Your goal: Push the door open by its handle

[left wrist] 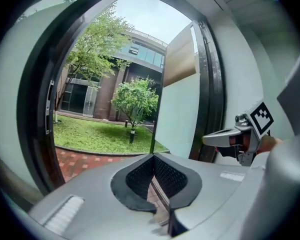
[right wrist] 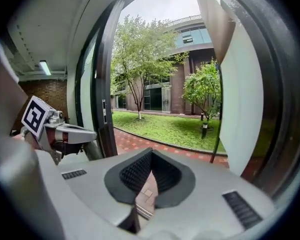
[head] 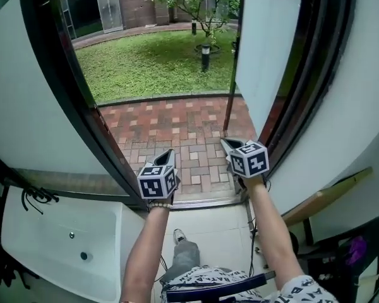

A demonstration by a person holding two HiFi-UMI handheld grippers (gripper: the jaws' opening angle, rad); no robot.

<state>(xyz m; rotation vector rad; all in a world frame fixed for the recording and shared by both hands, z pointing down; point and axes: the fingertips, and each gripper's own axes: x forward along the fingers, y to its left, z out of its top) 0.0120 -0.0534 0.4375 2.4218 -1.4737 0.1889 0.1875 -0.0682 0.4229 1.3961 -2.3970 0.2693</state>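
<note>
White frosted door [head: 265, 55], dark-framed, stands swung outward, ahead and to the right of the jaws of the right gripper [head: 229, 145]; its handle cannot be made out. That gripper's jaws are pressed together on nothing, and so are those of the left gripper [head: 166, 155], just beside it. Neither touches the door. Red brick paving [head: 183, 122] lies beyond both jaw tips.

Head view looks steeply down; gripper views outward; 3 share door [head: 265, 49].
</note>
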